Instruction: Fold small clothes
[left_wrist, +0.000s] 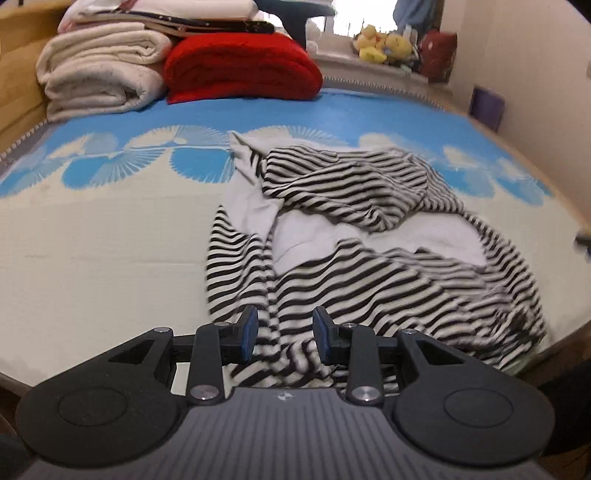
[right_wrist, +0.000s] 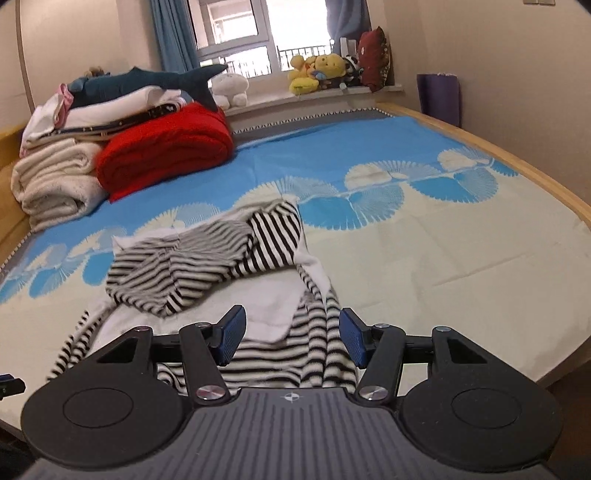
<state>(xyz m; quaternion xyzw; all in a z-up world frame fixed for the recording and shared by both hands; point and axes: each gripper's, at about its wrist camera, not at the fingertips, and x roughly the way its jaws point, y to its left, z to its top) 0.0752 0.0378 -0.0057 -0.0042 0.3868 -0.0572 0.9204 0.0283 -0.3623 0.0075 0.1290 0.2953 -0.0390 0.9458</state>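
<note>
Now the biggest thing is the bed (left_wrist: 92, 236), with a cream and blue sheet (right_wrist: 424, 236) that spreads out far ahead of both sets of fingers. Way past the fingertips, at the far end of the bed, sits a pile of folded white blankets (left_wrist: 99, 74) with a red blanket (left_wrist: 240, 70) right beside it. A blue toy shark (right_wrist: 147, 79) lies on top of that pile, and yellow stuffed toys (right_wrist: 314, 72) sit on the window ledge behind. Closer in is the striped shirt (left_wrist: 369, 266), black and white with a plain white inside showing. It lies crumpled on the sheet, just ahead of both grippers, and its near edge reaches back under the fingertips. In the left view the shirt spreads ahead and off to the right of the fingers. In the right view the shirt (right_wrist: 207, 266) spreads ahead and off to the left of the fingers. The left gripper (left_wrist: 285, 334) has its two blue pads apart with a small gap, and a bunched bit of striped cloth sits in that gap, but the pads are not pressing on it. The right gripper (right_wrist: 291, 339) has its fingers spread wide, with the striped hem lying between and below them, and they hold nothing.
</note>
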